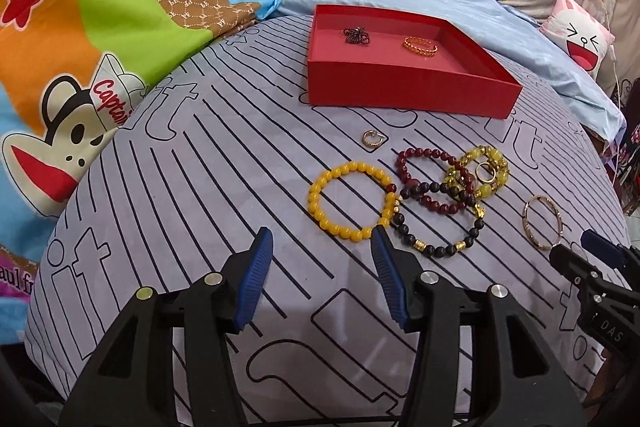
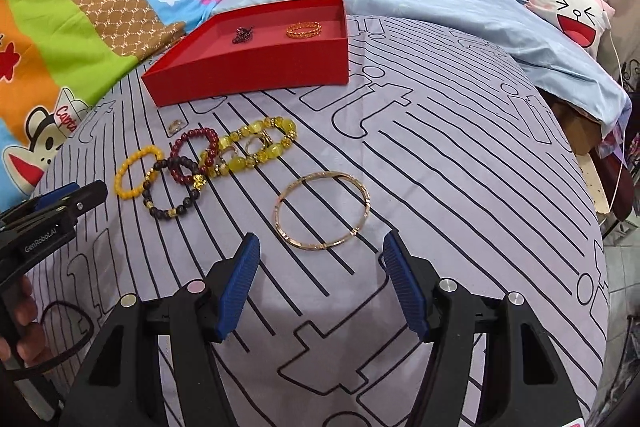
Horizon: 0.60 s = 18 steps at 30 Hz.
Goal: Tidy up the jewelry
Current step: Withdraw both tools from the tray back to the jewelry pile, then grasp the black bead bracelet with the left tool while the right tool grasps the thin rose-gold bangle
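Bedding first: striped lilac cover (image 1: 224, 163) fills most of both views, with a cartoon monkey blanket (image 1: 80, 27) in the upper left. Red box (image 1: 408, 83) sits upper centre in the left wrist view, long side running left to right, 1 corner pointing lower right. Inside it are a dark twisted piece (image 1: 357, 36) and a gold band (image 1: 419, 46), well apart.

Left gripper (image 1: 322, 247) at the bottom is open, nothing between the blue pads; the yellow bead bracelet (image 1: 352, 203) lies flat just past its tip. That bracelet touches a black bead bracelet (image 1: 440, 223), which overlaps a dark red one (image 1: 428, 179) and a clear yellow one (image 1: 486, 171).

Right gripper (image 2: 320, 247) is open too, empty, with the thin gold bangle (image 2: 322, 209) flat right ahead of it. Small ring (image 1: 372, 139) sits alone below the box.
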Each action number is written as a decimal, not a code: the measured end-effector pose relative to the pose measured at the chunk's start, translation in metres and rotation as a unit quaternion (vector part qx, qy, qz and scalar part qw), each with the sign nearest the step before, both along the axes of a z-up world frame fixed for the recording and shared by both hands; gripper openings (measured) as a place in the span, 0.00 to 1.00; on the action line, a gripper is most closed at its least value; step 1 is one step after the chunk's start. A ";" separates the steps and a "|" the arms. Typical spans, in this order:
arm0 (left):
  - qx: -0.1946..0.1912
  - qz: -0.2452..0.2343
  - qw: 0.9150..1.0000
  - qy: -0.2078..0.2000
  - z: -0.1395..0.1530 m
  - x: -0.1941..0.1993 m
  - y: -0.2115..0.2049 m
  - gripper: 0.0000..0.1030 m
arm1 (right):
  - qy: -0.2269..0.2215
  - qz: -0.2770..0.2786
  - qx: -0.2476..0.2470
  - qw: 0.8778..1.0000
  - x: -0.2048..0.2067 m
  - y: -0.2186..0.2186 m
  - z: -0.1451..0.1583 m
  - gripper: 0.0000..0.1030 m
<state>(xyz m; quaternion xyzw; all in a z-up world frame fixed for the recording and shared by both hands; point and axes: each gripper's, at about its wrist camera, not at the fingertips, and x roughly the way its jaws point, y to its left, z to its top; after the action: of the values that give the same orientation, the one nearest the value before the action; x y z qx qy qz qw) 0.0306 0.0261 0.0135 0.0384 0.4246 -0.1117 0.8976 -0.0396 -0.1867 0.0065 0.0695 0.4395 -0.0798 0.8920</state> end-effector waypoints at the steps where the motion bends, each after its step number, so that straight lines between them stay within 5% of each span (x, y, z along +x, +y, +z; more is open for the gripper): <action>1: -0.001 -0.002 1.000 -0.002 0.000 -0.001 0.000 0.47 | 0.001 -0.001 0.000 1.000 0.000 -0.001 -0.001 0.60; 18: -0.006 0.008 1.000 0.005 -0.004 0.009 0.000 0.47 | 0.012 0.005 -0.020 1.000 0.026 0.004 -0.011 0.67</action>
<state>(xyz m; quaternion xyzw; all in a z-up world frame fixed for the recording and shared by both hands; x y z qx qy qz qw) 0.0396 0.0263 0.0098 0.0295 0.4292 -0.1072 0.8963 -0.0135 -0.1825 -0.0049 0.0483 0.4484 -0.0853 0.8885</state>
